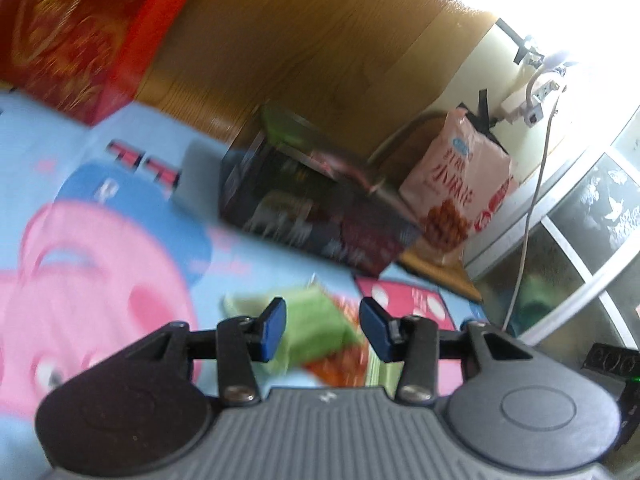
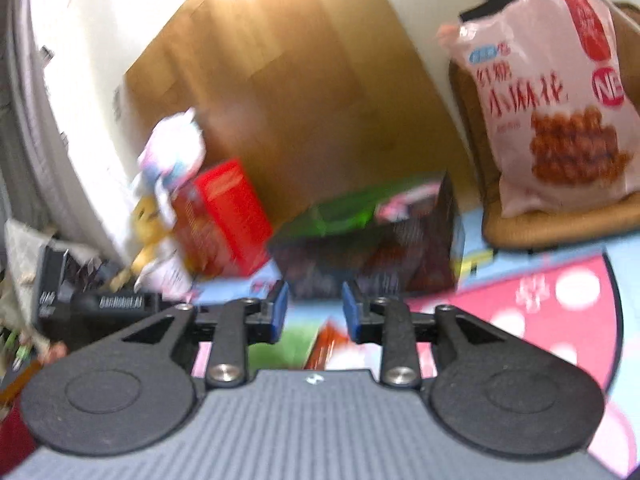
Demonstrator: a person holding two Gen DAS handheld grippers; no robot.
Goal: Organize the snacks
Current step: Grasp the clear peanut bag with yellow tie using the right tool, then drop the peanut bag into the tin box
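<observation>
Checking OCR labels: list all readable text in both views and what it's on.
"小麻花": pink snack bag, big red characters.
"NE", cut off: red circle on that bag.
Small line above "小麻花": too blurred.
Dark snack box, red box, left-view red gift box: print unreadable.

Pink glossy plastic snack bag [image 2: 556, 100], crinkled film. Dark printed cardboard box [image 1: 316, 200], slight sheen. Red glossy carton [image 2: 228, 216]. Brown wood-grain panel [image 1: 304, 40], smooth, semi-gloss. Cartoon-printed floor mat [image 1: 100, 248], smooth, matt. Woven tan seat cushion [image 2: 560, 224], rough.
</observation>
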